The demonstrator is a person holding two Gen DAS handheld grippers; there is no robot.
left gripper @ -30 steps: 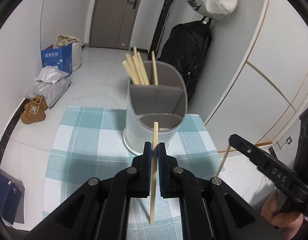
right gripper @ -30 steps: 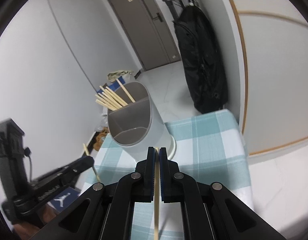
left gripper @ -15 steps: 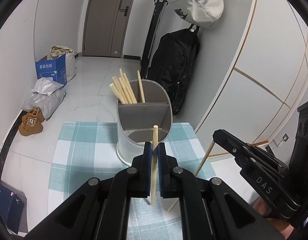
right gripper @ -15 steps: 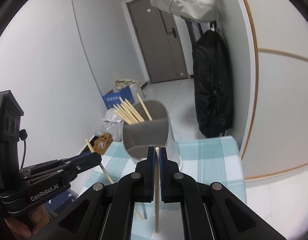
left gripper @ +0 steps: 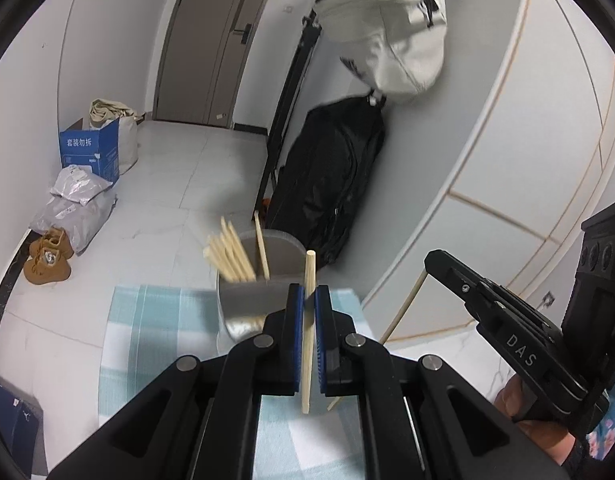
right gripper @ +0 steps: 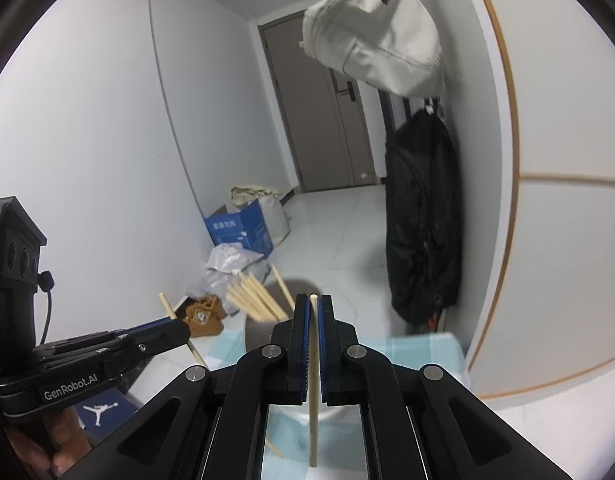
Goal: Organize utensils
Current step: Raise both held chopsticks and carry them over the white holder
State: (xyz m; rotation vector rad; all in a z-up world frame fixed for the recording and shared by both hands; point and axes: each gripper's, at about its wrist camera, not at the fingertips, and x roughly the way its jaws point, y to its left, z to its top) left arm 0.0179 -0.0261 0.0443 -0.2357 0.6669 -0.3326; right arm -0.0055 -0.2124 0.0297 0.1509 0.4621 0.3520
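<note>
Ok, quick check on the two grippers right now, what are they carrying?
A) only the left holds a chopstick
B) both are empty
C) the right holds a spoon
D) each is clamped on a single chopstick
D: the left gripper is shut on one chopstick, and the right gripper is shut on another chopstick.

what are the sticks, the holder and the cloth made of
Sticks: pale, matte, most likely bamboo or wood; no grain shows.
Holder: smooth grey wall of even colour, probably plastic; it is blurred, so metal is possible.
Cloth: teal and white check, soft matte look, likely woven fabric.
</note>
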